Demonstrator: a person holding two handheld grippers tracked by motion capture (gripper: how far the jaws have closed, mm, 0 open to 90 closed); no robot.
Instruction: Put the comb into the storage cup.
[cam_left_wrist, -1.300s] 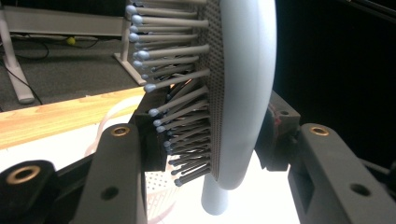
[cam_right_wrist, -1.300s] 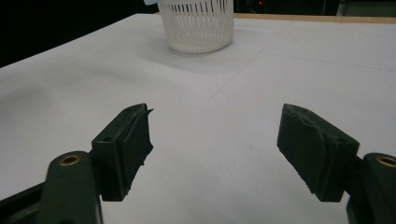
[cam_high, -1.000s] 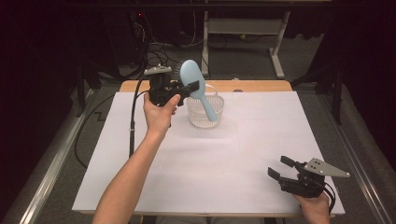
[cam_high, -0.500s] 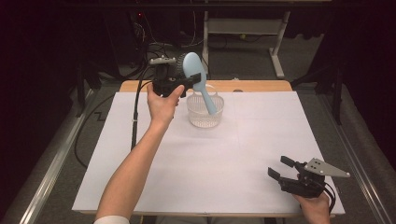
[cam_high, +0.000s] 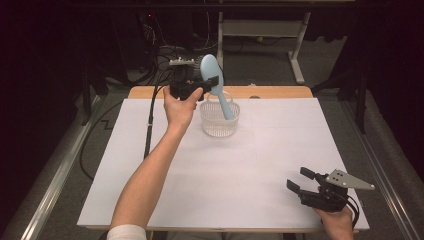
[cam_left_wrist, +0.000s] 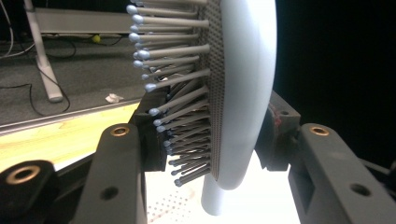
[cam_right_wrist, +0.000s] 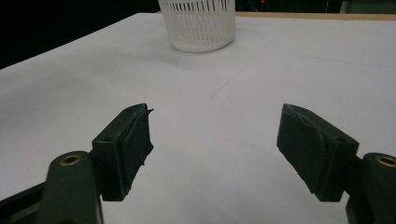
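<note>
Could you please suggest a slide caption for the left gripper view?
Left tool clamps a pale blue hairbrush by its head, bristles facing left, above the white table.

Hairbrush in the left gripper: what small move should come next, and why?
Probably lower it. The left gripper clamps the hairbrush by its head, tilted, handle end already pointing down into the white basket; easing it deeper before opening should keep it from tipping out.

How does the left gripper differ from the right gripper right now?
The left gripper is shut on the hairbrush; the right gripper is open and holds nothing. The left is raised at the far side, above the basket; the right sits low at the table's near corner. Both have black jaws and are hand-held.
</note>
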